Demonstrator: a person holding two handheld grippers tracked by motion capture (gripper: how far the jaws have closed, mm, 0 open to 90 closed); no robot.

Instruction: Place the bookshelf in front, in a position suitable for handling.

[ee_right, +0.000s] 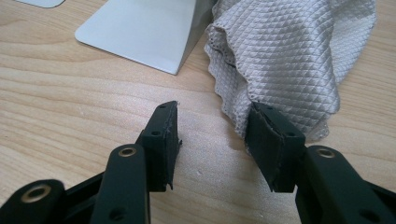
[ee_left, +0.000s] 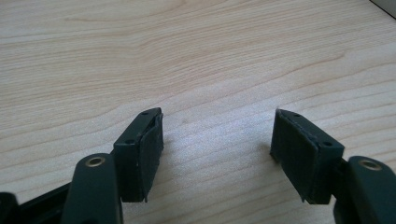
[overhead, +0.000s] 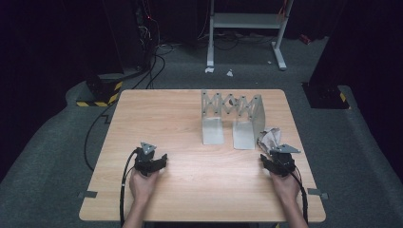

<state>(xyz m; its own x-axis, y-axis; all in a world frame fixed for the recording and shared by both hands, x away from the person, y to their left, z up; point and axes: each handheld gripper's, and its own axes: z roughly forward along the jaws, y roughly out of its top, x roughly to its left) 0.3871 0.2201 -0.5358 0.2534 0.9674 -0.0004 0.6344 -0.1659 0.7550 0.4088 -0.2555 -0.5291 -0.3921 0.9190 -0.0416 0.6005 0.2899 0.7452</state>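
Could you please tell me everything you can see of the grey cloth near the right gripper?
The cloth is pale grey fabric with a fine diamond weave and a scalloped edge. It lies crumpled in loose folds on the wooden table, near the right edge, against the outer foot of the metal rack. The right gripper is open just before it; one of the fingers meets its lower hem, though actual contact is unclear.

Left gripper (ee_left: pixel 217 140) spread wide, bare wooden table (ee_left: pixel 196 56) beneath
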